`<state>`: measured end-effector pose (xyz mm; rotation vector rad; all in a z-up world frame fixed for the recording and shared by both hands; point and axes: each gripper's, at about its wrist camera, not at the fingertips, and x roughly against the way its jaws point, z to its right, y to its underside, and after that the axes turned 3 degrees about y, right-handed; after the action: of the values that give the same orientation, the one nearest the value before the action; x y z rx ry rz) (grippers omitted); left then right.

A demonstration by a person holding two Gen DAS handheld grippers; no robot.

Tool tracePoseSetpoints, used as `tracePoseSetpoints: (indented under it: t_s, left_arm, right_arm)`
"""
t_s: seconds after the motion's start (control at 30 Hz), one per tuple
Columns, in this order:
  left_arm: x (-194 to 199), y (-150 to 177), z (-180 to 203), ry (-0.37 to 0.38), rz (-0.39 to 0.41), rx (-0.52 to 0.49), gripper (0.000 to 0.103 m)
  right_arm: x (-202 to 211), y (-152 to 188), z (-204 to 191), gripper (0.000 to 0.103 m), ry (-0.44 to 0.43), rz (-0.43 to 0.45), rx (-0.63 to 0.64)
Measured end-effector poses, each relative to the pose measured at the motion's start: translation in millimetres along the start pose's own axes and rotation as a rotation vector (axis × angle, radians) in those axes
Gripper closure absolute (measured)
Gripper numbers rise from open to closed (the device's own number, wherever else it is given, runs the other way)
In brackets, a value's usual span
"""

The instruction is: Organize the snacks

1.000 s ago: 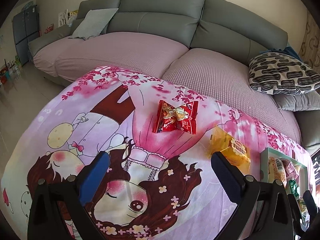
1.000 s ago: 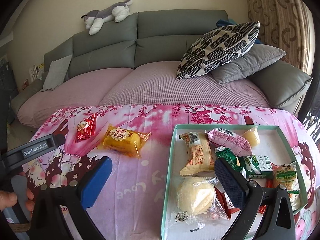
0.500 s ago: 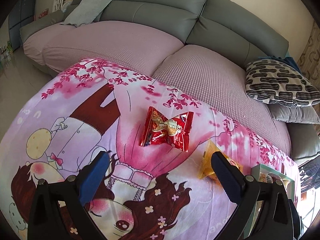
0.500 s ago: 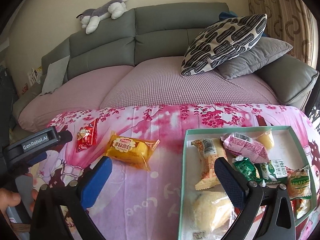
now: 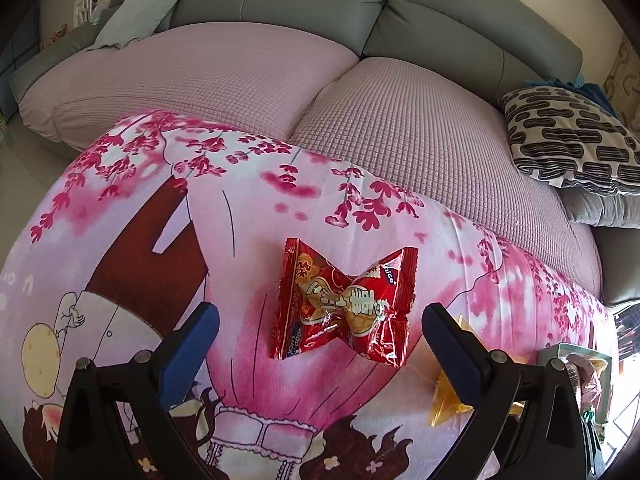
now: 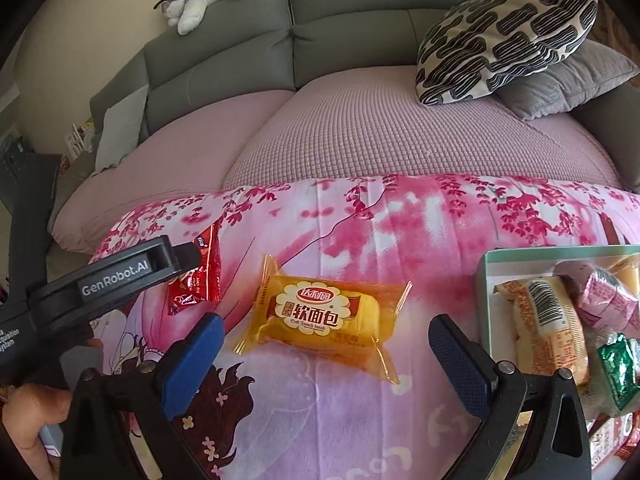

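A red snack packet (image 5: 344,304) lies on the pink printed cloth (image 5: 160,208), twisted at its middle. My left gripper (image 5: 320,316) is open, its blue-padded fingers either side of the packet, just above it. A yellow soft-bread packet (image 6: 320,314) lies between the open fingers of my right gripper (image 6: 326,328). The red packet (image 6: 198,276) and the left gripper's body (image 6: 104,284) show at the left of the right wrist view. A teal-rimmed tray (image 6: 486,292) holding several snacks stands at the right.
The yellow packet's corner (image 5: 448,404) and the tray's edge (image 5: 572,350) show at the lower right of the left wrist view. A grey sofa with pink seat covers (image 6: 360,132) lies behind the cloth. A patterned pillow (image 6: 504,40) rests on it.
Both grippers have moved forward and down. The left now straddles the red packet, the right straddles the yellow bread packet. Both stay open.
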<state>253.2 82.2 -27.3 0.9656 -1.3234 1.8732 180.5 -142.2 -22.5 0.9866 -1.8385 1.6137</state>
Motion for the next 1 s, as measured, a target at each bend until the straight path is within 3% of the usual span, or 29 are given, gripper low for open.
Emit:
tracePoseSetpoints:
  t_s: [0.17, 0.27, 0.37, 0.43, 0.47, 0.7, 1.0]
  left_arm:
    - [-10.9, -4.7, -0.3, -0.002, 0.002, -0.018, 0.002]
    - [-16.6, -5.3, 0.7, -0.007, -0.007, -0.028, 0.003]
    - [-19.8, -4.0, 2.6, 0.018, -0.015, -0.033, 0.020]
    - [-21.4, -1.8, 4.9, 0.030, -0.024, -0.040, 0.040]
    - [-21.8, -0.2, 6.5, 0.027, -0.025, -0.047, 0.044]
    - [-5.8, 10.3, 5.2, 0.030, 0.000, -0.033, 0.046]
    - [41.1, 34.1, 9.4, 0.050, 0.067, 0.024, 0.046]
  right_arm:
    - [-15.9, -0.4, -3.4, 0.000, -0.009, -0.021, -0.008]
    - [-20.4, 0.8, -4.3, 0.005, -0.015, -0.025, -0.011]
    - [-23.6, 2.3, -3.1, 0.017, -0.009, -0.029, -0.019]
    - [-22.5, 2.8, -1.1, 0.023, -0.009, -0.019, -0.026]
    - [-21.9, 3.0, 0.2, 0.024, -0.011, -0.019, -0.030]
    - [-9.2, 4.5, 5.4, 0.036, -0.038, 0.001, -0.049]
    - [33.3, 17.2, 17.0, 0.037, -0.042, 0.038, -0.063]
